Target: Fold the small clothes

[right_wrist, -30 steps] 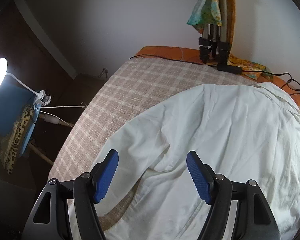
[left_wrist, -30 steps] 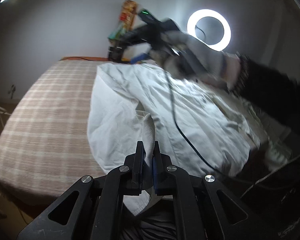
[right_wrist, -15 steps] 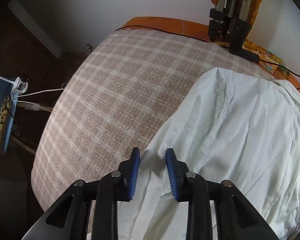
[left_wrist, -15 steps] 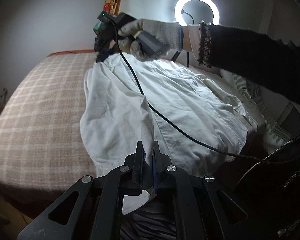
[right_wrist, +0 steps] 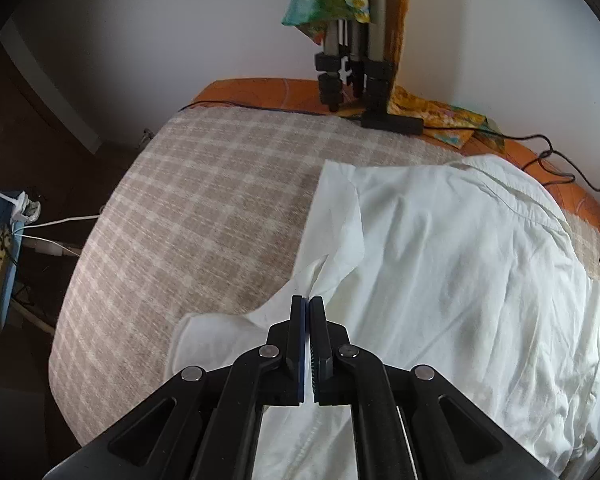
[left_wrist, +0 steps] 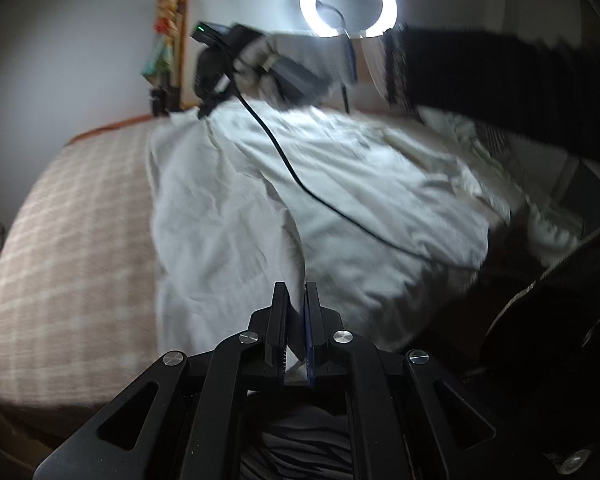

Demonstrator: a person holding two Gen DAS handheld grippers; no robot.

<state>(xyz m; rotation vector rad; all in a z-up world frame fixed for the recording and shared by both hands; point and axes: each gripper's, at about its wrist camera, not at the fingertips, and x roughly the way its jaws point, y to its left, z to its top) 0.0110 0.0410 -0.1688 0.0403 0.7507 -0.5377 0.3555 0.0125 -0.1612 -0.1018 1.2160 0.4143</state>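
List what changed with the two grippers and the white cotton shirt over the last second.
The right gripper came down with its jaws just closing, and is now shut on a fold of the white cotton shirt. The left gripper stays clamped on the shirt's near edge.

shirt (right_wrist: pixel 460 280): white creased cloth | bedcover (right_wrist: pixel 200 220): woven plaid, rough | claws: matt black plastic

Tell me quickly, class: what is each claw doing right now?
Left claw: closed, pinching a fold of the white shirt.
Right claw: jaws have just been closing; now shut on the shirt's edge.
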